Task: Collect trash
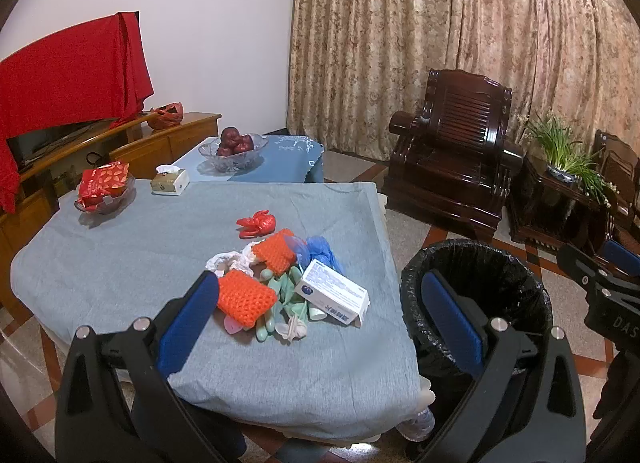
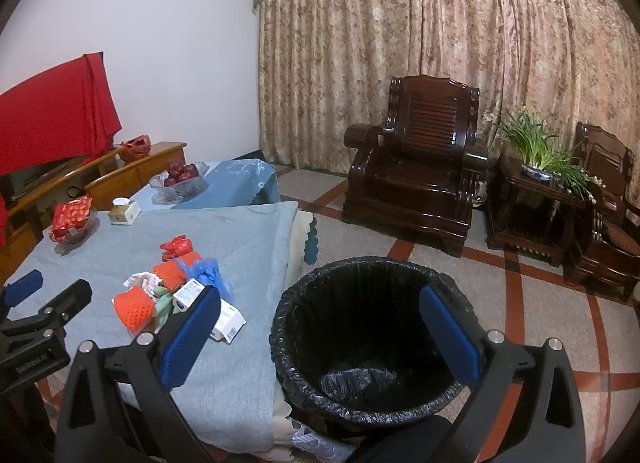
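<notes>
A pile of trash lies on the grey-blue tablecloth (image 1: 120, 263): two orange foam nets (image 1: 246, 297), a white and blue carton (image 1: 332, 295), a blue plastic bag (image 1: 322, 249), a red wrapper (image 1: 258, 223), white scraps and pale green peels (image 1: 286, 291). The pile also shows in the right wrist view (image 2: 172, 295). A bin with a black liner (image 1: 476, 295) stands on the floor right of the table (image 2: 360, 343). My left gripper (image 1: 320, 291) is open and empty, above the table's near edge. My right gripper (image 2: 320, 305) is open and empty, over the bin's rim.
At the table's back stand a glass bowl with red packets (image 1: 104, 191) and a tissue box (image 1: 170, 181). Behind is a lower table with a bowl of apples (image 1: 234, 147). A wooden cabinet (image 1: 160, 135) is left, dark armchairs (image 1: 452, 167) and a potted plant (image 1: 560, 151) right.
</notes>
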### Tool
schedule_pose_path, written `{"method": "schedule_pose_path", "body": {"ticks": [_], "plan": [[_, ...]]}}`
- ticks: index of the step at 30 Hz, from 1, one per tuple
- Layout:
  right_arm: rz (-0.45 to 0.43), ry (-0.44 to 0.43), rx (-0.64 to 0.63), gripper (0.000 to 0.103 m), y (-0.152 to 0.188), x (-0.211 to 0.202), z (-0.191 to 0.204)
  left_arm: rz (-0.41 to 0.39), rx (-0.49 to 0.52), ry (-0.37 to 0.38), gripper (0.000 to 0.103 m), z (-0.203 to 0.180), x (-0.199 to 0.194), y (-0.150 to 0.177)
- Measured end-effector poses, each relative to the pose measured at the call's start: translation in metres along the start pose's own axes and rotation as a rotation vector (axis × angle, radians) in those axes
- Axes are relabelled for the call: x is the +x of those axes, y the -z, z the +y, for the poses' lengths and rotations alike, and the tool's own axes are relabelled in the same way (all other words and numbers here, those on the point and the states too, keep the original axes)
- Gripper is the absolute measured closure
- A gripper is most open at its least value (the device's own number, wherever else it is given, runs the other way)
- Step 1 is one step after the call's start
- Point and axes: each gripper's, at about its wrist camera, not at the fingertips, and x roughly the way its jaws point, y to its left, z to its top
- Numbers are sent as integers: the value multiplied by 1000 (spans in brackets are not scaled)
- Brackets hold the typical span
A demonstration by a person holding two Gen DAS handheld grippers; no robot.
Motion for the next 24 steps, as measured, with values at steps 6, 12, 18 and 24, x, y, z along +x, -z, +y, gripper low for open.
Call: {"method": "schedule_pose_path", "body": {"ticks": [6,12,18,24], "plan": [[0,-2,0,6,0,0,0,0,-1,-2,5,0,0,0],[3,-1,0,6,0,1,0,1,-1,-2,5,2,1,-1],[3,-1,0,6,0,1,0,1,0,-3,5,3,3,0],[5,-1,1,6,0,1,0,3,-1,-2,5,3,2,0]]}}
